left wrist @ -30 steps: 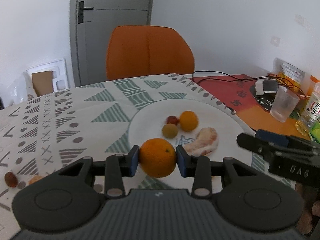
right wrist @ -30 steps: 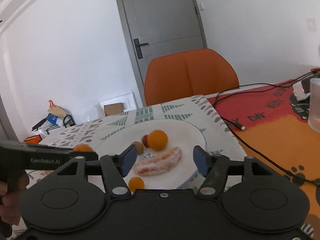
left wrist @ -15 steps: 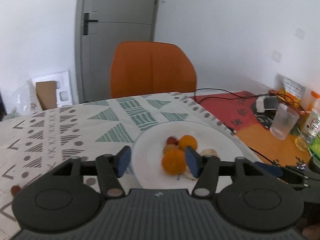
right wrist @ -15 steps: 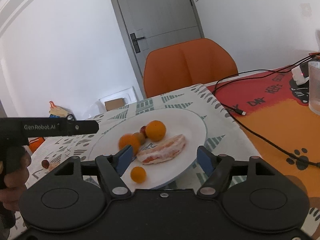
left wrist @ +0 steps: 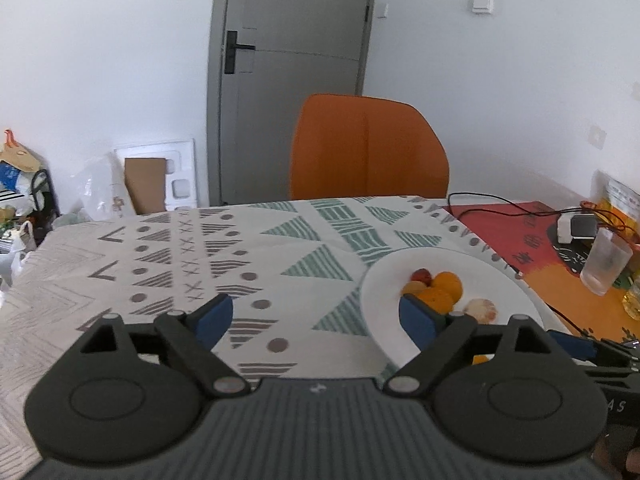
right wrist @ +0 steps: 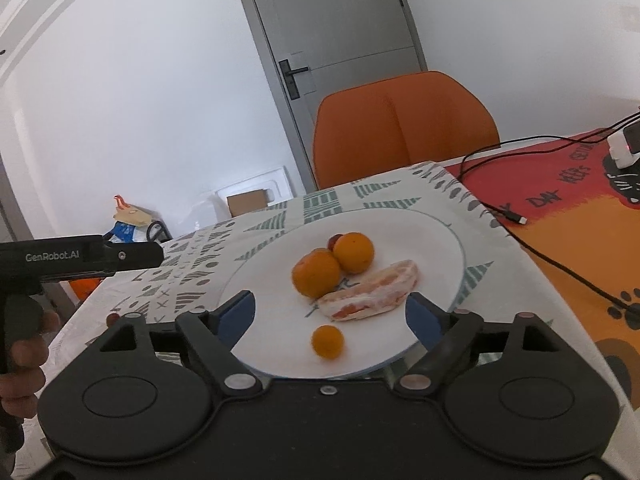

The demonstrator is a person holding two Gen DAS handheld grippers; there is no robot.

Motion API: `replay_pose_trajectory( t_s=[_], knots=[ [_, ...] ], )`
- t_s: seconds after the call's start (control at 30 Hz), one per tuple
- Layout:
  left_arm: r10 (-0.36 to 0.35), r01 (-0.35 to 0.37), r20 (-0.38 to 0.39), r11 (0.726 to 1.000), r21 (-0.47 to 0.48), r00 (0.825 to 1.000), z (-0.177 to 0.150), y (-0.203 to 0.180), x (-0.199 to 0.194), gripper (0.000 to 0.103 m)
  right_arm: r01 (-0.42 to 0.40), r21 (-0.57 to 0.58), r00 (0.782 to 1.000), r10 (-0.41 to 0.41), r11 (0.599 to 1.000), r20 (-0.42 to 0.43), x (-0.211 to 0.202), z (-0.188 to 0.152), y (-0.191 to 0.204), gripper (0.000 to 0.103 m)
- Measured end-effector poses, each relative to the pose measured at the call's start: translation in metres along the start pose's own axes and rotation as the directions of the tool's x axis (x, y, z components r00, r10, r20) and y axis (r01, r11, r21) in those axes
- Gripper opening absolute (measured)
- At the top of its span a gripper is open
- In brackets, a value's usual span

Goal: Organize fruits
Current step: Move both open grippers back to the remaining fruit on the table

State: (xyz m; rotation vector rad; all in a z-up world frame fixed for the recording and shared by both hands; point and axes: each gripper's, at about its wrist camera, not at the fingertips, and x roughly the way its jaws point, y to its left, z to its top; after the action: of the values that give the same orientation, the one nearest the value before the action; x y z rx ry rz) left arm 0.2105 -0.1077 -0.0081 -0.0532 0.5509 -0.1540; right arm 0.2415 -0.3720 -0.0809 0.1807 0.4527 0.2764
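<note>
- Left gripper (left wrist: 312, 316): jaws opening, standing wide apart, nothing between them; only patterned cloth is showing in the gap, lower centre of the left wrist view.
- Right gripper (right wrist: 332, 316): jaws opening, wide apart, empty; hovering at the near rim of the plate (right wrist: 448, 248), pads touching no fruit.
- Fruits: sitting on the white plate at centre of the right wrist view. Two oranges are touching, the nearer orange (right wrist: 316, 274) and the farther orange (right wrist: 354, 252); a small red fruit (right wrist: 335, 240) is peeking out behind them.
- Peeled citrus segment (right wrist: 370, 294): lying just beside the oranges, toward the lower right.
- Small orange fruit (right wrist: 327, 342): lying alone near the plate's front edge.
- Worktop (left wrist: 200, 256): patterned cloth on the left, red mat on the right.
- Step in hand, as judged: releasing and clearing away from the plate. Doing it well is meaning keeping both grippers spread while leaving, and avoiding nudging the oranges, which are looking prone to rolling.
- Stray fruit at the left edge of the right wrist view: too hidden to tell.
</note>
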Motion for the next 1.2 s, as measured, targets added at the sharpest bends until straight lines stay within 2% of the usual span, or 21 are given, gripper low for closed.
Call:
replay_pose_trajectory(
  t_s=[0.37, 0.73, 0.87, 1.2],
  knots=[
    [0.054, -0.052, 0.030, 0.998, -0.045, 0.998, -0.008, 0.032, -0.029, 0.093, -0.027, -0.017, 1.000, 0.027, 0.999, -0.005, -0.006, -0.003, 0.026, 0.096],
    [0.131, -0.130, 0.013, 0.988, -0.081, 0.991, -0.022, 0.073, -0.055, 0.093, -0.083, -0.074, 0.996, 0.080, 0.994, -0.032, -0.007, -0.009, 0.065, 0.096],
    [0.127, -0.126, 0.000, 0.985, -0.120, 0.992, -0.028, 0.089, -0.062, 0.093, -0.095, -0.087, 0.995, 0.091, 0.992, -0.046, -0.003, -0.010, 0.077, 0.097],
    [0.133, -0.126, 0.029, 0.977, -0.174, 0.991, -0.043, 0.122, -0.082, 0.093, -0.145, -0.155, 0.987, 0.131, 0.977, -0.095, 0.002, -0.018, 0.117, 0.097]
  ],
)
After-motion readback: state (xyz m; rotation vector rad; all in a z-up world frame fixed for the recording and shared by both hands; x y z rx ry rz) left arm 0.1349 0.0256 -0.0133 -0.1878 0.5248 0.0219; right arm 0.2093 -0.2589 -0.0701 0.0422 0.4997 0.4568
